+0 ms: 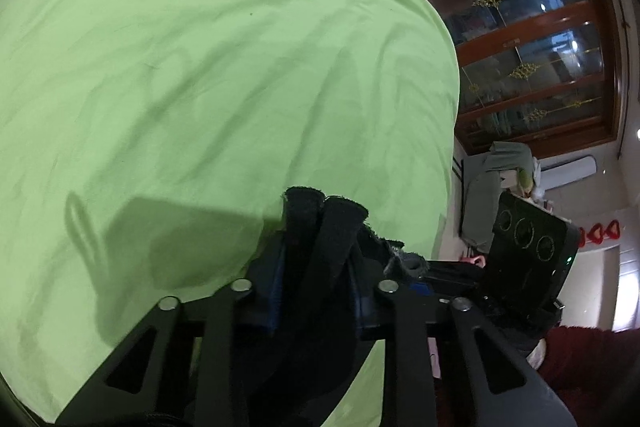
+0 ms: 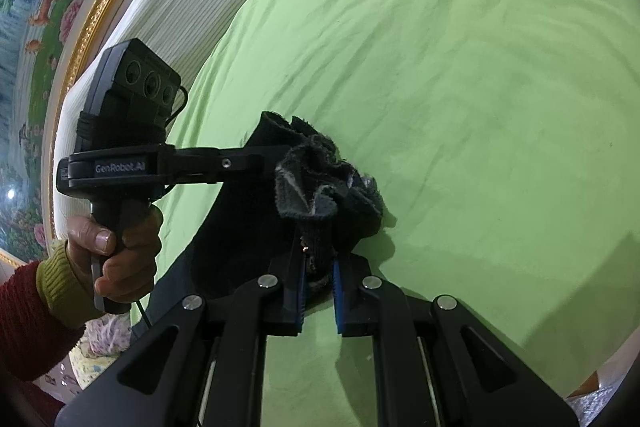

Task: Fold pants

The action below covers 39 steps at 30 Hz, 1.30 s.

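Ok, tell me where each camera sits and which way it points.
Left wrist: sits on the left claw, faces over the green bedsheet toward a wooden cabinet; its fingers clamp the black pants.
Right wrist: sits on the right claw, faces the sheet and a framed painting; shows the person's left hand on the other handle.
Shared: pants, sheet, each other's claw.

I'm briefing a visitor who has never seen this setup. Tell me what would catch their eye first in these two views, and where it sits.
The bright green bedsheet fills most of both views. Against it the black pants stand out, bunched at the centre with the right gripper and the left gripper each clamped on a piece of them. In the right wrist view, the left hand grips its handle at the left, before a gold-framed flower painting.
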Available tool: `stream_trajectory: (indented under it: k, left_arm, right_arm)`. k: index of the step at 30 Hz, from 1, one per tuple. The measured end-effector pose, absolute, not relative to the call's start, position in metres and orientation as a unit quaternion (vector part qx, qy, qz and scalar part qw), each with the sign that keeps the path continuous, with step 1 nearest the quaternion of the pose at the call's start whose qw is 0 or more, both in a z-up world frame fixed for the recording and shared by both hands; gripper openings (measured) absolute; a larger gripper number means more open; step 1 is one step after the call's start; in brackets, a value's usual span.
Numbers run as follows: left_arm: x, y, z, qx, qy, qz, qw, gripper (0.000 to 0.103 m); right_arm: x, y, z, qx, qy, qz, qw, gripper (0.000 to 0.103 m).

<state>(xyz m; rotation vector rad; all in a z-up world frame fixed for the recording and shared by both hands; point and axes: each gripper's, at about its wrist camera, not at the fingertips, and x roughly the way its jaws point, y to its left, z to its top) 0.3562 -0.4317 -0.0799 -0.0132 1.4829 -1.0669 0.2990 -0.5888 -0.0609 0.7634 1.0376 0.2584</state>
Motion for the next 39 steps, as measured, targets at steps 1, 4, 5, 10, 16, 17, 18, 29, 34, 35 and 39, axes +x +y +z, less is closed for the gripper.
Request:
stream_trajectory:
  k: [1, 4, 5, 10, 16, 17, 18, 29, 34, 35, 39]
  left_arm:
    - [0.356, -0.428, -0.077, -0.009, 0.639, -0.462, 0.615, 0.019]
    - [0.356, -0.420, -0.067, -0.020, 0.628, -0.462, 0.626, 0.016]
    - [0.355, -0.416, -0.062, -0.026, 0.623, -0.464, 0.629, 0.015]
    - [0.348, -0.381, -0.025, -0.054, 0.591, -0.469, 0.654, 0.015]
    - [0.331, -0.335, 0.017, -0.080, 0.559, -0.461, 0.685, 0.014]
    - [0.327, -0.324, 0.023, -0.087, 0.554, -0.457, 0.690, 0.014]
    - [0.324, -0.312, 0.028, -0.093, 0.548, -0.452, 0.697, 0.014]
    - [0.283, -0.213, 0.041, -0.149, 0.517, -0.389, 0.748, 0.013]
    - [0.261, -0.172, 0.023, -0.183, 0.517, -0.352, 0.758, 0.011]
    - [0.259, -0.170, 0.020, -0.188, 0.518, -0.347, 0.759, 0.011]
    - [0.250, -0.150, 0.003, -0.212, 0.519, -0.318, 0.764, 0.012]
  right_arm:
    - [0.299, -0.589, -0.059, 0.355, 0.480, 0.123, 0.792, 0.012]
    - [0.304, -0.584, -0.047, 0.347, 0.472, 0.141, 0.798, 0.012]
    - [0.305, -0.582, -0.043, 0.343, 0.469, 0.147, 0.801, 0.012]
    - [0.310, -0.572, -0.012, 0.334, 0.440, 0.204, 0.808, 0.012]
    - [0.313, -0.544, 0.016, 0.327, 0.416, 0.271, 0.804, 0.012]
    - [0.314, -0.536, 0.021, 0.323, 0.414, 0.283, 0.803, 0.012]
    - [0.314, -0.529, 0.024, 0.319, 0.412, 0.292, 0.802, 0.012]
    - [0.307, -0.450, 0.029, 0.248, 0.440, 0.368, 0.781, 0.012]
    - [0.306, -0.420, 0.018, 0.216, 0.464, 0.387, 0.767, 0.012]
    - [0.305, -0.416, 0.015, 0.210, 0.468, 0.389, 0.765, 0.012]
    - [0.308, -0.398, 0.005, 0.190, 0.484, 0.399, 0.755, 0.013]
